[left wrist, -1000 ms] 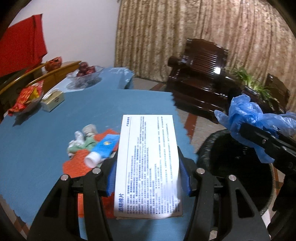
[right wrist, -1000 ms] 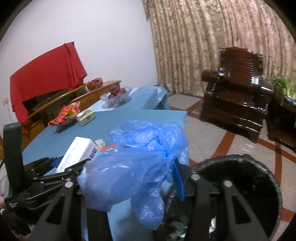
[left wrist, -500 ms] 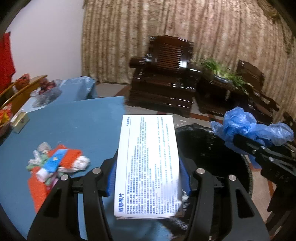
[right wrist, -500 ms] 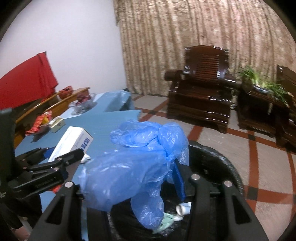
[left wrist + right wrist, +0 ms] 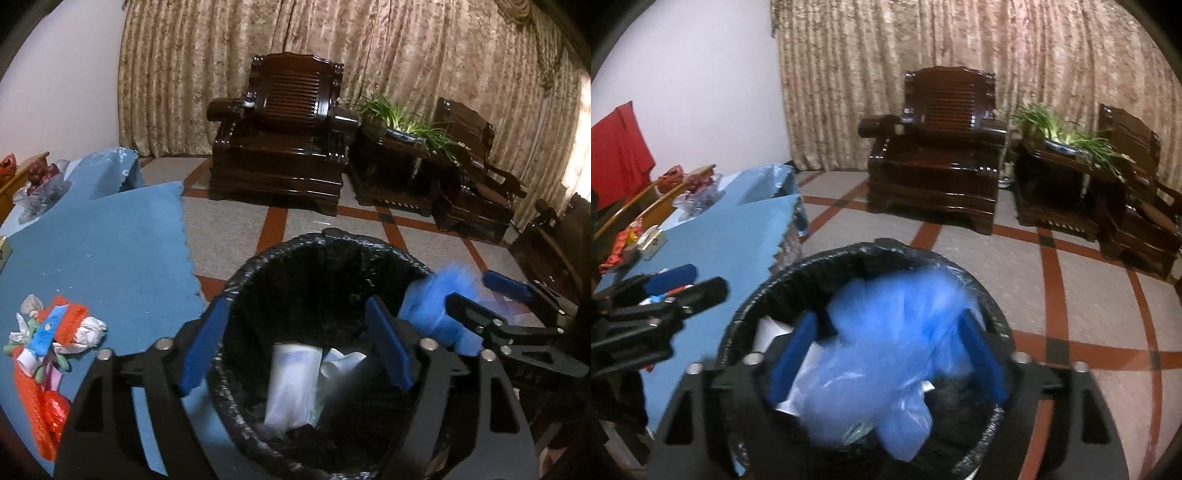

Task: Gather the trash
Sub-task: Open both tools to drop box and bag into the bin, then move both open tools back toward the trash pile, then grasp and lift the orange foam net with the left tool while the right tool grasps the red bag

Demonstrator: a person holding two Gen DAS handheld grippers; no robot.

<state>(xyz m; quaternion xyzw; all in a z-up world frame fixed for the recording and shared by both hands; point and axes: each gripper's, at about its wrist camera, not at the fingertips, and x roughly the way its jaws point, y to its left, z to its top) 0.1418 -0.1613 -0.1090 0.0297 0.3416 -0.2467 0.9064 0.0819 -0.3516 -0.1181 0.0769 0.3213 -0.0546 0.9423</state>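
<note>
A bin lined with a black bag point(image 5: 325, 251) point(image 5: 871, 254) stands on the floor beside the blue table. My left gripper point(image 5: 295, 343) is open over it; the white box point(image 5: 291, 384) lies blurred inside the bin. My right gripper point(image 5: 886, 350) is open over the bin, and the blue plastic bag point(image 5: 886, 350) is blurred between its jaws, dropping in. The bag point(image 5: 432, 306) and right gripper point(image 5: 491, 302) also show in the left wrist view. More trash point(image 5: 51, 339), red net, tube and crumpled paper, lies on the table.
The blue-covered table point(image 5: 103, 251) point(image 5: 731, 240) is left of the bin, with a fruit bowl point(image 5: 40, 184), a small box point(image 5: 652, 240) and snacks at its far end. Dark wooden armchairs point(image 5: 284, 136) and a plant stand point(image 5: 402, 162) line the curtain wall.
Both grippers swung from the table to above the bin and opened. The white box left the left gripper into the bin; the blue bag is falling from the right.
</note>
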